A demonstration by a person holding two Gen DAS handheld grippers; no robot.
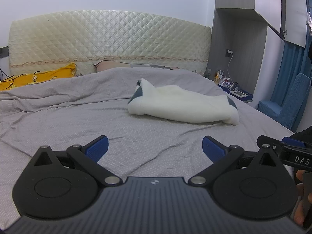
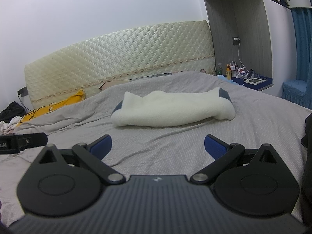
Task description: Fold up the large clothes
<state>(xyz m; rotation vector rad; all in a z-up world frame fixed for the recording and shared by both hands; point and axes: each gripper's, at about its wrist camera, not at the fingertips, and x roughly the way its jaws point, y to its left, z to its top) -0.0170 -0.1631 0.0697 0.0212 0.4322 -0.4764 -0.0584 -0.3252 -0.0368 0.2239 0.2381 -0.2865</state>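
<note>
White fleece garment (image 2: 171, 109) folded, blue-grey lining showing.

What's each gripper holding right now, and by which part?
Nothing. The left gripper and right gripper both stand open over the grey bedsheet, short of the folded white garment, which lies untouched on the bed.

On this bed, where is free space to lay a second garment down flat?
Free: the grey sheet between both open hand-held grippers and the white fleece garment, and the stretch left of it toward the yellow pillow. Crowded: the nightstand with bottles.
</note>
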